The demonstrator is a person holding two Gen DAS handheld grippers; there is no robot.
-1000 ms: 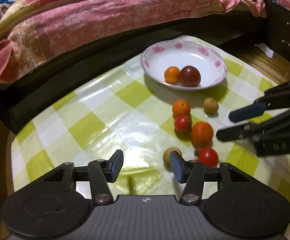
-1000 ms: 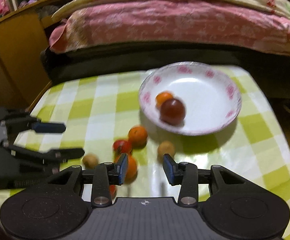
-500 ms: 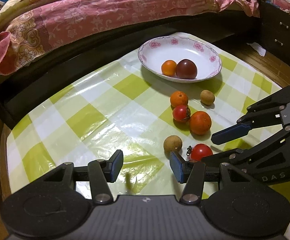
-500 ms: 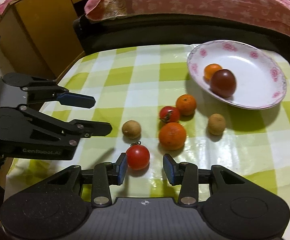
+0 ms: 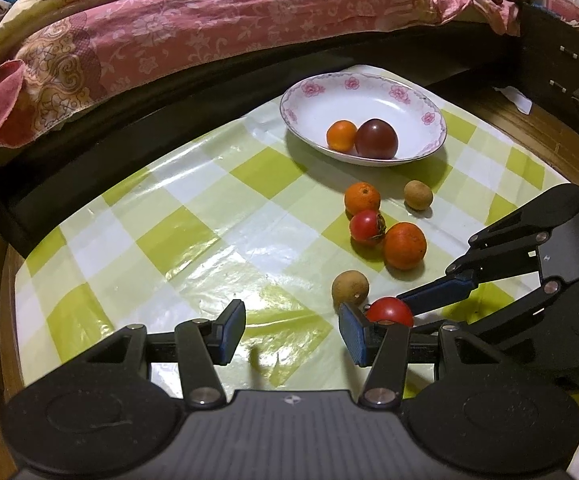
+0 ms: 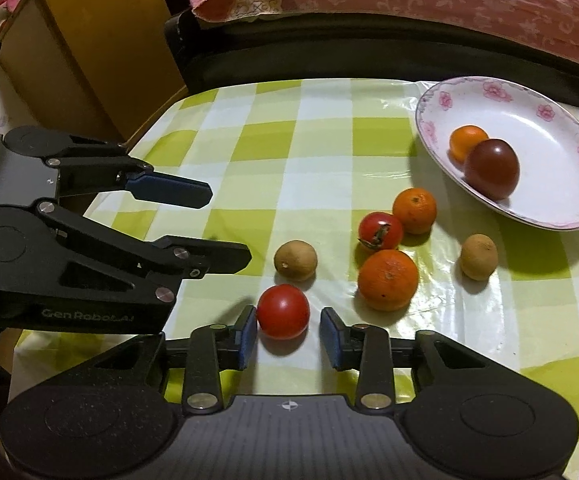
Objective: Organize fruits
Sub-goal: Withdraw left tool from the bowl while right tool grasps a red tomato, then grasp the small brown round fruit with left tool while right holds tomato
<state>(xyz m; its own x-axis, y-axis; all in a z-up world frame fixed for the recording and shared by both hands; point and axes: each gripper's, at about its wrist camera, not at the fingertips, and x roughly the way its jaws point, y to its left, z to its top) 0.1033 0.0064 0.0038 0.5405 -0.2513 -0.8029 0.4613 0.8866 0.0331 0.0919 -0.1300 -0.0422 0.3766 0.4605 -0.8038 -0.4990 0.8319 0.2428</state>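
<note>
A red tomato (image 6: pixel 283 317) lies on the checked tablecloth between the open fingers of my right gripper (image 6: pixel 288 335); the pads stand beside it, apart from it. It also shows in the left wrist view (image 5: pixel 389 310). Near it lie a brown longan (image 6: pixel 295 260), a large orange (image 6: pixel 388 279), a stemmed tomato (image 6: pixel 380 231), a small orange (image 6: pixel 414 210) and a second longan (image 6: pixel 478 257). The white floral plate (image 6: pixel 549 120) holds a small orange (image 6: pixel 465 142) and a dark red tomato (image 6: pixel 491 168). My left gripper (image 5: pixel 291 332) is open and empty.
A bed with a pink quilt (image 5: pixel 209 20) runs along the far side of the table. A wooden cabinet (image 6: pixel 89 52) stands at the table's left corner. The table edge (image 5: pixel 21 280) is close on the left.
My right gripper has moved forward and down so the red tomato now sits between its fingers. My left gripper has barely shifted.
</note>
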